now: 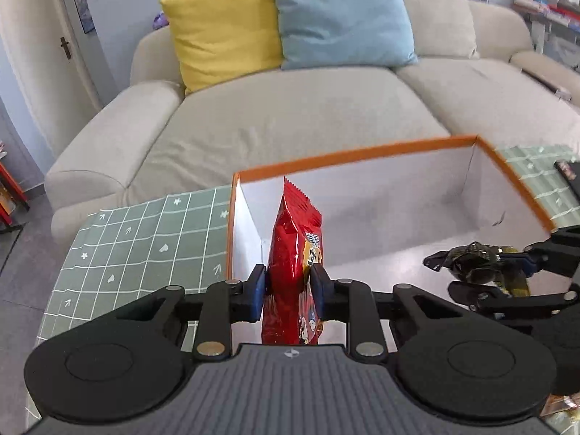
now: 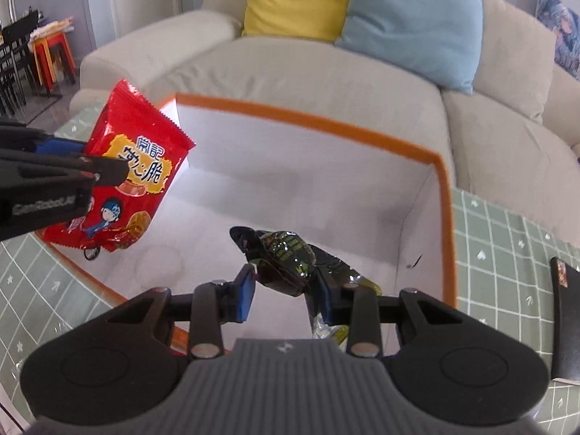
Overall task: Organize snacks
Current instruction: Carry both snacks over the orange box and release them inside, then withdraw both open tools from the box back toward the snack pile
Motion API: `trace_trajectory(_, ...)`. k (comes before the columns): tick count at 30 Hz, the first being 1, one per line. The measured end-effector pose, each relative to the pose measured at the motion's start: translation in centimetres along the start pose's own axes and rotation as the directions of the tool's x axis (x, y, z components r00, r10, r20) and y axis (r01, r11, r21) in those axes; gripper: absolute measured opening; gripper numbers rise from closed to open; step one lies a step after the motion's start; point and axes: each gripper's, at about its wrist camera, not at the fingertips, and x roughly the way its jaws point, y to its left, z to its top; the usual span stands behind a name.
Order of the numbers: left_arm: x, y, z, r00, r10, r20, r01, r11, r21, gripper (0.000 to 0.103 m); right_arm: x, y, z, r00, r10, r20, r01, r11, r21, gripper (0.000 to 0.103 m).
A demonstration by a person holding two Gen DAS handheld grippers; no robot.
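While both packets are held over the box point(image 2: 444, 195), nothing is yet seen lying on its white floor. The red packet point(image 1: 295, 253) is clamped between the pads of the left tool point(image 1: 288, 286), edge-on in the left wrist view, above the box's left end. From the right wrist view its printed face is shown, tilted, near the box's left wall. The dark packet point(image 2: 286, 264) is pinched by the right tool point(image 2: 284, 290), above the box's near-right part; a yellowish tail of wrapper is seen hanging below the pads. The two packets are well apart.

The box is orange-rimmed, open-topped, set on a desk point(image 1: 145, 246) covered in green grid cloth. A dark flat item point(image 2: 565, 326) lies on the desk right of the box; it cannot be identified.

Judged progress: early. Both packets are carried but neither is released. Left to do: lowering, letting go, and any other snacks out of frame.
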Motion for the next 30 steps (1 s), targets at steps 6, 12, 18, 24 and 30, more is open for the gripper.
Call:
trace_trajectory(6,1.8,-0.5,-0.4,0.997,0.036,-0.074,-0.034,0.999,0.03,0.028,1.7,-0.4,0.7,0.997,0.053,-0.061,-0.049,0.997,0.057,0.033)
trace_trajectory(12,2.1,-0.7,-0.7,0.993,0.066,-0.098,-0.06,0.996,0.064,0.029,2.7,-0.7,1.5,0.988,0.101,-0.115,-0.087,0.989,0.122,0.034)
trace_trajectory(18,1.2,-0.6,-0.7,0.994,0.076,-0.074,-0.07,0.995,0.076,0.033,2.8,-0.5,1.9,0.987,0.105,-0.123,-0.088,0.986,0.14,0.034)
trace_trajectory(24,-0.5,-0.1,-0.8,0.997,0.067,-0.034,-0.066,0.997,0.04,0.045,1.8,-0.5,1.3,0.989,0.103,-0.106,-0.087,0.986,0.144,0.037)
trace_trajectory(30,-2.9,0.9,-1.0,0.998,0.059,0.008,-0.059,0.998,-0.034,0.057,-0.5,0.0,1.1,0.997,0.071,-0.037,-0.066,0.989,0.136,0.044)
